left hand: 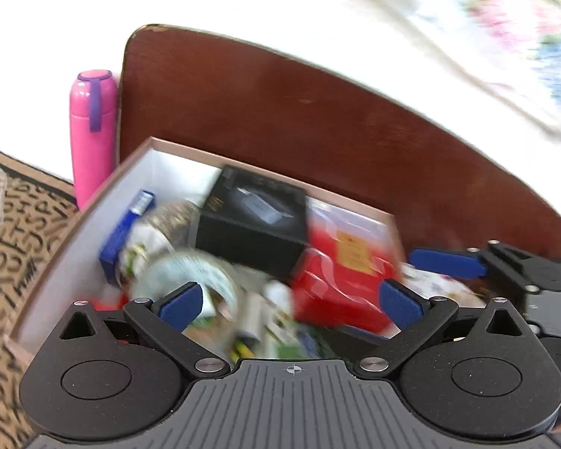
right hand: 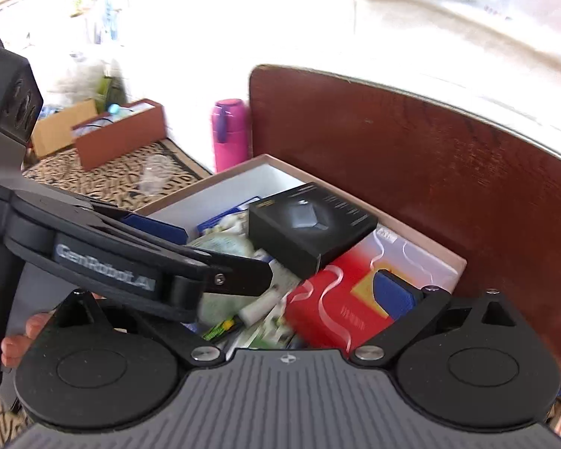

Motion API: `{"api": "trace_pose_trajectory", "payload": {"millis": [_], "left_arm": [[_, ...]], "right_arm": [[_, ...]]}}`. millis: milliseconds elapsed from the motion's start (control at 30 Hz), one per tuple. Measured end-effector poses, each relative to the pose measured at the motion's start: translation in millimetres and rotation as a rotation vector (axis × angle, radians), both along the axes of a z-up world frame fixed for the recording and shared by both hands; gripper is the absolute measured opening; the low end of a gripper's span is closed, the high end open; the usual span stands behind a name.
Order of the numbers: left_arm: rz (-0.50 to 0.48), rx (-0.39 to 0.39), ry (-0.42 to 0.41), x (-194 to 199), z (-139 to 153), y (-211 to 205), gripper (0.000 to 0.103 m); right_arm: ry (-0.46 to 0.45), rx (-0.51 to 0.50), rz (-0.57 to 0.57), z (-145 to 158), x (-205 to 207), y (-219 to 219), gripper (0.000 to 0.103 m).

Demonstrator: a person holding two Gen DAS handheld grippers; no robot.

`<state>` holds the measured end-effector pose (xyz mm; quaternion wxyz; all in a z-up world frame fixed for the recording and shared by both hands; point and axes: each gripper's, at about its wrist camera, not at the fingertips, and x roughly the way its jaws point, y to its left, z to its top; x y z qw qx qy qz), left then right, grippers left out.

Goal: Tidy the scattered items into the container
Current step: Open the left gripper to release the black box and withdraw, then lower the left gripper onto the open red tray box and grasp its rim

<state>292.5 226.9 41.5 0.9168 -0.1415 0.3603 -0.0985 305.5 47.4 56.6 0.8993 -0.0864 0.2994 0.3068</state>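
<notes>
An open cardboard box (left hand: 60, 247) with a white inside stands against a brown wooden panel (left hand: 318, 119). It holds a black carton (left hand: 250, 220), a red packet (left hand: 340, 280), a blue item (left hand: 125, 232), a tape roll (left hand: 190, 273) and several blurred small packets. My left gripper (left hand: 290, 301) is open and empty above the box contents. It also shows in the right wrist view (right hand: 138, 258), crossing in front. My right gripper (right hand: 291, 295) is open and empty over the red packet (right hand: 336, 299) and black carton (right hand: 310, 228). Its left finger is hidden behind the left gripper.
A pink bottle (left hand: 91, 131) stands left of the box, seen also in the right wrist view (right hand: 230, 134). A patterned mat (left hand: 15, 232) lies on the left. Farther off, two cardboard boxes (right hand: 119, 134) and a clear cup (right hand: 155, 176) sit on the mat.
</notes>
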Motion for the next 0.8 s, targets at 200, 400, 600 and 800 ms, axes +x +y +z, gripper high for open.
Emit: {"api": "trace_pose_trajectory", "payload": {"millis": [200, 400, 600, 800], "left_arm": [[-0.047, -0.014, -0.099, -87.4, -1.2, -38.9, 0.103], [-0.099, -0.045, -0.136, -163.5, -27.7, -90.6, 0.103], [-0.165, -0.068, -0.072, -201.1, -59.5, -143.8, 0.103], [-0.197, -0.043, -0.04, -221.5, -77.1, -177.1, 0.103]], "right_arm": [[-0.048, 0.064, -0.015, -3.9, -83.3, -42.8, 0.101], [-0.066, 0.125, -0.124, -32.2, -170.1, -94.3, 0.101], [-0.11, 0.061, -0.239, -56.1, -232.7, -127.3, 0.101], [-0.132, 0.044, -0.311, -76.2, -268.6, -153.8, 0.101]]}}
